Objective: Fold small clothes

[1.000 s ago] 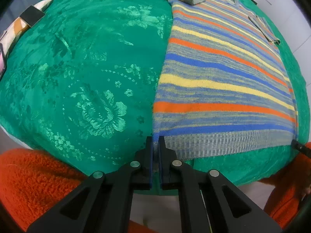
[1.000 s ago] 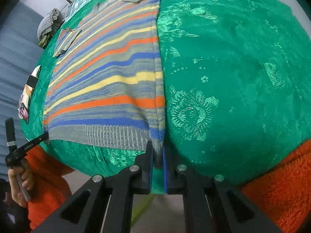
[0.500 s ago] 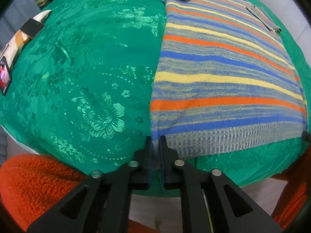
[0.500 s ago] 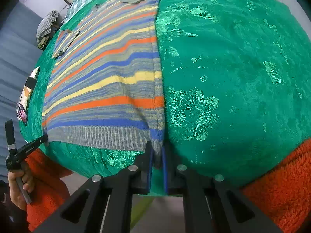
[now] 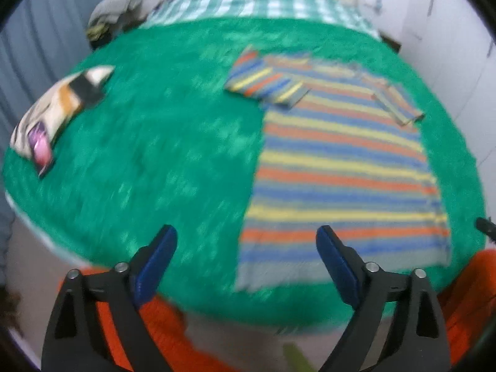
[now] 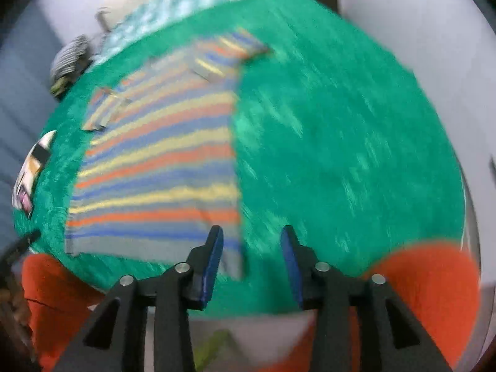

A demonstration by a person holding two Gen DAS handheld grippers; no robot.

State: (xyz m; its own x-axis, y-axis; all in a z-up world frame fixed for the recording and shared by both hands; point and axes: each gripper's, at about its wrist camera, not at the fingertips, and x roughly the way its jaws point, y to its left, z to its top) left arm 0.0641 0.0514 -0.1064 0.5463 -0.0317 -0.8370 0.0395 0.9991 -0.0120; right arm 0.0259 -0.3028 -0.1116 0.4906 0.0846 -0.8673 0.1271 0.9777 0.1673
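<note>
Lying flat on green bedspread (image 5: 155, 155): striped sweater (image 5: 341, 170), hem nearest. Left gripper (image 5: 246, 259) fingers just opened wide, right gripper (image 6: 251, 255) partway; nothing between. Risk: uneven regrasp skews fold.

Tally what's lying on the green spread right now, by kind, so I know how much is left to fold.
Striped knit tops: 1
Patterned pillows at the spread's edge: 1
Total on the green spread: 2
A crumpled grey heap sits beyond the spread; too blurred to count.
</note>
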